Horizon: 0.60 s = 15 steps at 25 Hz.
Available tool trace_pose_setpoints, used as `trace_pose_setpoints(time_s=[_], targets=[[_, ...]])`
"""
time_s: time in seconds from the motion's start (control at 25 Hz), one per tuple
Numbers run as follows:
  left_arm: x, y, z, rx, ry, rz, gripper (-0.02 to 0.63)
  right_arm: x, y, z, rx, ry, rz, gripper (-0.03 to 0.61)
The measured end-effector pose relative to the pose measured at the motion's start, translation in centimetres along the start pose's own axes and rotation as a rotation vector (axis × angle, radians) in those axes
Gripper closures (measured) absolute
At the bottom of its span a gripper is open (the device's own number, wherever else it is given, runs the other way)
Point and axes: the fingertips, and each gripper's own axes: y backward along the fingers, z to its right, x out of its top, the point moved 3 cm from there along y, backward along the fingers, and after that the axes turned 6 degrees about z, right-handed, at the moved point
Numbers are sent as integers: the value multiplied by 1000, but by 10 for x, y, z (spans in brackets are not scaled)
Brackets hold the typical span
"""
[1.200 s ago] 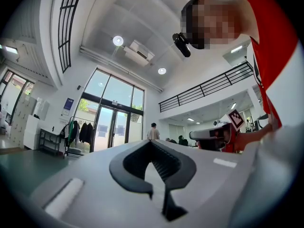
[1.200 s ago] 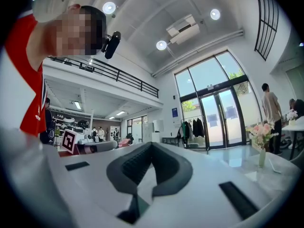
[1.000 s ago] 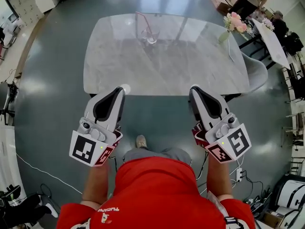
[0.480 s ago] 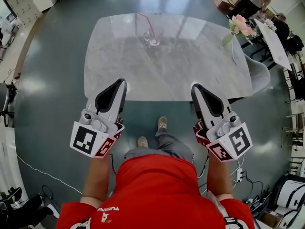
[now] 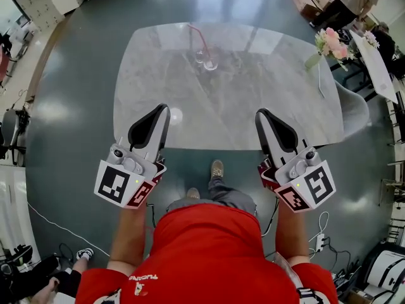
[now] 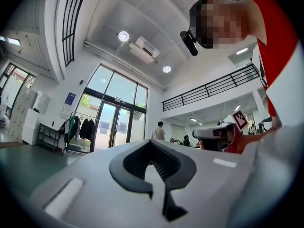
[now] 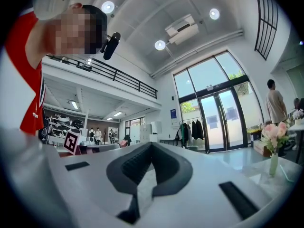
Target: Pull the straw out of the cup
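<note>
A clear glass cup (image 5: 209,62) stands on the far side of the marble table (image 5: 253,100), and a pink straw (image 5: 197,38) leans out of it to the left. My left gripper (image 5: 164,109) and right gripper (image 5: 261,113) hover side by side over the table's near edge, far short of the cup. Both point toward the table with their jaws together and nothing in them. In the left gripper view the left gripper (image 6: 152,144) shows only its own shut pads against the hall. The right gripper (image 7: 151,145) looks the same in the right gripper view. Neither of those views shows the cup.
A slim vase of pink flowers (image 5: 331,42) stands at the table's right edge. A white chair (image 5: 355,105) sits beyond the right side. People stand at the top right (image 5: 345,2). Cables and gear lie on the floor at lower left and right.
The wearer has stepped toward the table, so it lies nearer in the head view. Both grippers have gone forward from in front of the near edge to over it, still shut.
</note>
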Motion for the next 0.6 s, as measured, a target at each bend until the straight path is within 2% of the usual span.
trace_pose_setpoints(time_s=[0.6], targets=[[-33,-92,-29,72,-24,-59,609,-21,-46,99,70,-41,-17,578]])
